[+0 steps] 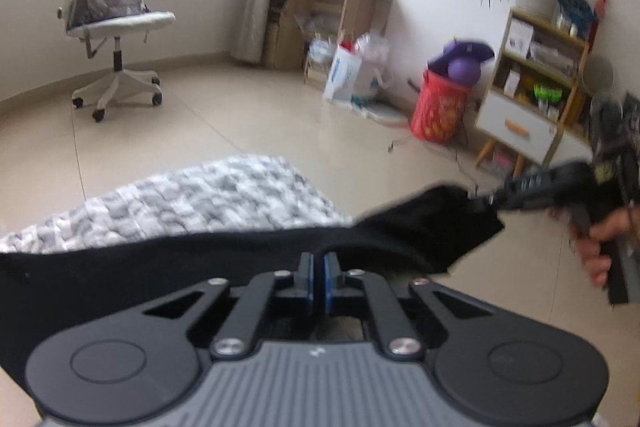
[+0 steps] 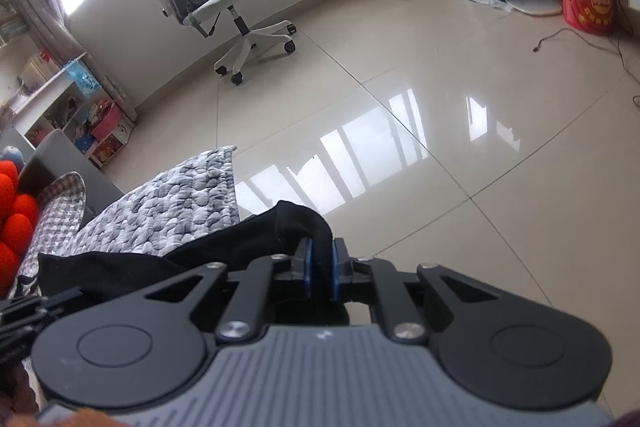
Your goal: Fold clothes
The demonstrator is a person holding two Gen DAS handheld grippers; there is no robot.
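Note:
A black garment [image 1: 160, 267] hangs stretched between both grippers over a grey-and-white pebble-patterned quilt [image 1: 200, 199]. In the left wrist view my left gripper [image 1: 319, 261] has its blue pads pressed together on the garment's upper edge, where the cloth puckers. Off to the right, my right gripper [image 1: 486, 201] pinches a raised corner of the same garment, with a person's hand [image 1: 596, 247] on its handle. From the right wrist view, my right gripper [image 2: 321, 263] is shut on a fold of the black garment [image 2: 224, 251], which trails left over the quilt [image 2: 172, 203].
Glossy tiled floor [image 2: 440, 147] lies beyond the quilt. An office chair [image 1: 116, 15] carrying a bag stands at the far wall. A red basket [image 1: 438, 107], a shelf unit [image 1: 532, 95] and a paper bag [image 1: 346, 75] line the right wall. Orange cushions [image 2: 12, 211] sit at the left.

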